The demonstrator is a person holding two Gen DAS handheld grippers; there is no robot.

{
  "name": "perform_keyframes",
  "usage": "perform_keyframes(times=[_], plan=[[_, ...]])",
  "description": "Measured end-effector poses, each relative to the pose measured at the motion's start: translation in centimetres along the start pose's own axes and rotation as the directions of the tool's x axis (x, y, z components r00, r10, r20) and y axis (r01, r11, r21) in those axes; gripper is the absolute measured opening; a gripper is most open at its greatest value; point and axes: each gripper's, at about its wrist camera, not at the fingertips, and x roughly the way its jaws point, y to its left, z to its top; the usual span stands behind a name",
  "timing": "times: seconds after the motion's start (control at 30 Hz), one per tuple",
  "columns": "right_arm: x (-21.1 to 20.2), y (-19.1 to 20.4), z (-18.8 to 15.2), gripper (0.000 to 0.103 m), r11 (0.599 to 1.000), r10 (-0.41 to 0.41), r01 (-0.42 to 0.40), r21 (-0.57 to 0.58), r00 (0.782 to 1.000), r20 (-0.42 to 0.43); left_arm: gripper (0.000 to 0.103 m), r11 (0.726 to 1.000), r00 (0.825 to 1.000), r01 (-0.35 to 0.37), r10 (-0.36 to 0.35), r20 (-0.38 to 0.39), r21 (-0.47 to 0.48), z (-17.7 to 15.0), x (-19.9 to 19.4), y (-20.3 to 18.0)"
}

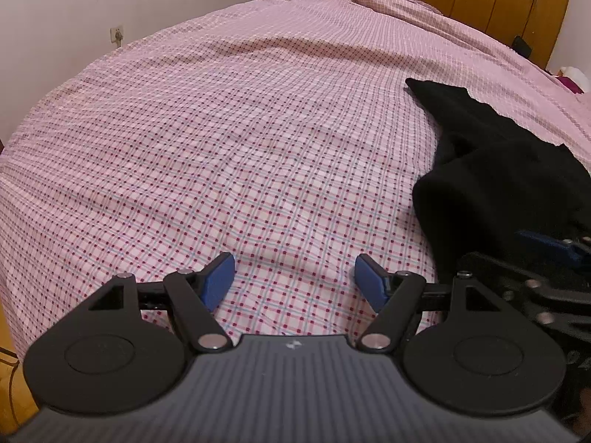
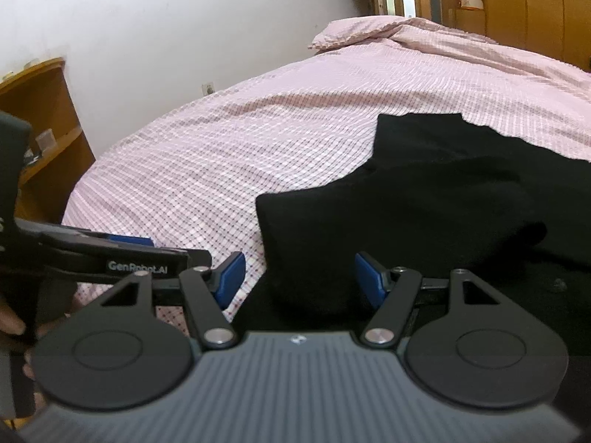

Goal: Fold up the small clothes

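Oddly, both grippers — left gripper (image 1: 294,281), right gripper (image 2: 300,278) — gape empty; black garment (image 2: 424,199) runs off-frame.

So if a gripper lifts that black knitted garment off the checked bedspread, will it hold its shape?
Probably not: the black knitted garment already lies in soft folds, so it should droop. It looks light. Its fuzzy surface likely grips rather than slips.

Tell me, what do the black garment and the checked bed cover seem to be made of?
Black garment: probably a soft knit or fleece; matte, light-absorbing, thick rounded folds, though weave is too dark to see. Checked bed cover: likely thin woven cotton; matte, printed pink grid, fine puckered wrinkles.
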Motion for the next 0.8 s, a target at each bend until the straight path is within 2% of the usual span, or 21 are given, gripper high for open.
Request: perform_keyframes(times=[0.3, 0.8], plan=[[1.8, 0.2, -0.8, 0.068, 1.000, -0.010, 0.011, 0.022, 0.999, -0.035, 0.079, 1.000, 1.000, 0.004, -0.004, 0.005, 0.006, -0.4, -0.1, -0.1], [2.6, -0.5, -0.8, 0.069, 0.997, -0.023, 0.023, 0.075, 1.000, 0.001, 0.080, 1.000, 1.000, 0.010, -0.010, 0.007, -0.010, -0.5, 0.1, 0.4]])
